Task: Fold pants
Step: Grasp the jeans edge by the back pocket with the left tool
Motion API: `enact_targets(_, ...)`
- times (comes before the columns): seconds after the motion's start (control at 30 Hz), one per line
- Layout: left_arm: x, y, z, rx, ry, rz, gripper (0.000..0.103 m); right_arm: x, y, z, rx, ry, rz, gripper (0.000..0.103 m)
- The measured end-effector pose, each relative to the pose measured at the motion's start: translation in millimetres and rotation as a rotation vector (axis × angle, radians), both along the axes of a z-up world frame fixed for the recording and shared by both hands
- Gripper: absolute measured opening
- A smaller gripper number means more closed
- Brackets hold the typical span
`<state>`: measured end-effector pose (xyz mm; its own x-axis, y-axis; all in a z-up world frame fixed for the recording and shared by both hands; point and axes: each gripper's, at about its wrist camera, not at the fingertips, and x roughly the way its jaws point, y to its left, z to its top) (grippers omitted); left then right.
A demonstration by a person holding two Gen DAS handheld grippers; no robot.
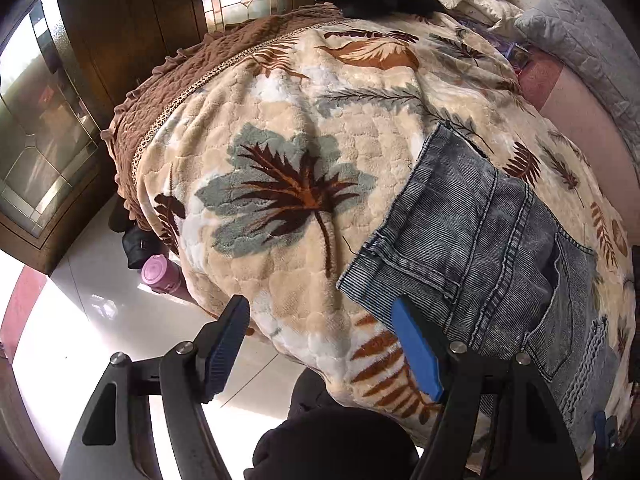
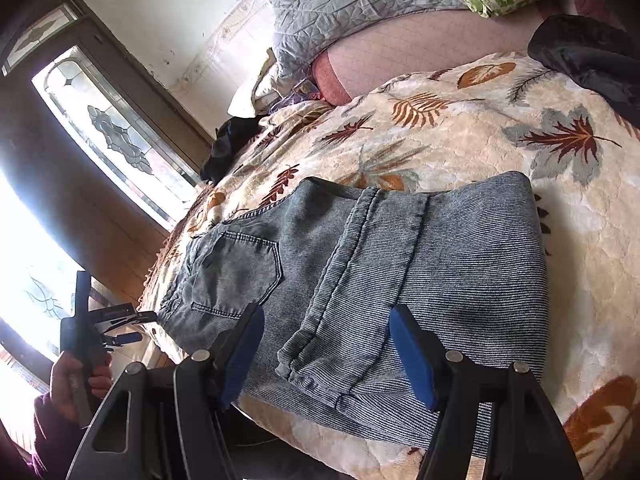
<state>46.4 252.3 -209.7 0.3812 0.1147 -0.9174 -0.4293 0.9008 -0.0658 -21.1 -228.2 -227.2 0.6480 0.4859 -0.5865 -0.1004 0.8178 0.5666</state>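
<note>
The right gripper (image 2: 326, 354) hovered with jaws released above the near hem of the folded pants (image 2: 400, 264); the left gripper (image 1: 326, 344) stood released beside their waistband; the pants lay flat on the leaf-patterned blanket (image 2: 460, 120); a grey quilt (image 2: 340, 4) lay far beyond.

Faded ribbed denim pants (image 2: 400, 264), plush blanket (image 2: 460, 136)

My left view cuts the jeans (image 1: 480, 232) off at its right edge; the blanket (image 1: 280, 128) hides most of a pink bottle (image 1: 160, 274).
</note>
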Motion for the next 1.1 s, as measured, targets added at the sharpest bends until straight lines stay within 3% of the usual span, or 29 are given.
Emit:
enact_targets(0.27,9.6,-2.6,-10.8,-0.133,0.025,0.001,0.074,-2.6,-0.4,2.4,-0.003,-0.008,0.001,0.069)
enact_targets(0.57,26.6,-8.6,-11.4,-0.212,0.006,0.009,0.074,-5.7,-5.1,1.5,-0.012,-0.013,-0.006,0.069)
enact_targets(0.9,50.1,-11.6,-33.0,-0.334,0.017,0.047,0.074,-4.8,-1.6,2.3,-0.027,-0.018,-0.007,0.069)
enact_targets(0.97,53.3,-15.1,-31.0,-0.34,-0.003,0.04,0.07,-4.4,-2.8,2.2,-0.02,-0.019,-0.014,0.069)
enact_targets(1.03,56.8,-18.8,-29.2,-0.328,-0.011,0.034,0.06,-3.8,-3.7,1.9,-0.019,-0.018,-0.022,0.069)
enact_targets(1.1,61.6,-21.4,-28.4,-0.318,-0.017,0.033,0.058,-2.5,-4.5,0.8,-0.015,-0.014,-0.026,0.069)
